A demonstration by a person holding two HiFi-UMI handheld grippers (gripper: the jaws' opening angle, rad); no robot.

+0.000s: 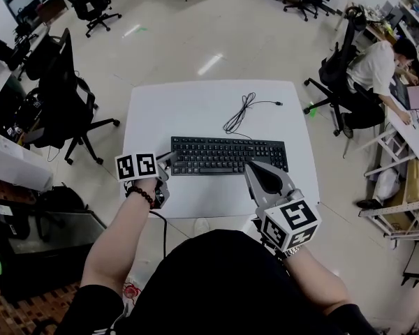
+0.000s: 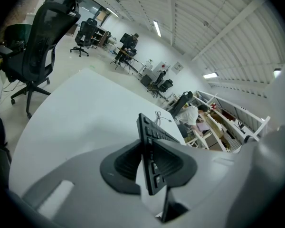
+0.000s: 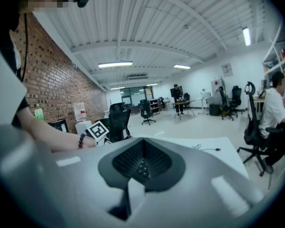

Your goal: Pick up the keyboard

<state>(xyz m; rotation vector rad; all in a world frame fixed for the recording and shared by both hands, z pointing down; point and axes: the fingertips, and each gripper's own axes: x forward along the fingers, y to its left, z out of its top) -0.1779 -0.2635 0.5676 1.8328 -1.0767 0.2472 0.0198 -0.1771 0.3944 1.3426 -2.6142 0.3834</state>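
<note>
Your left tool is clamped on the left end of the keyboard lying mid-frame on the desk, your right tool pressed together at its front edge; stiff, light but long, it likely wants support farther right.

One steep overhead, two low across table

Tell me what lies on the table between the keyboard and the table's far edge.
A loosely coiled black cable lies there on the white table; the head view shows it best.
</note>
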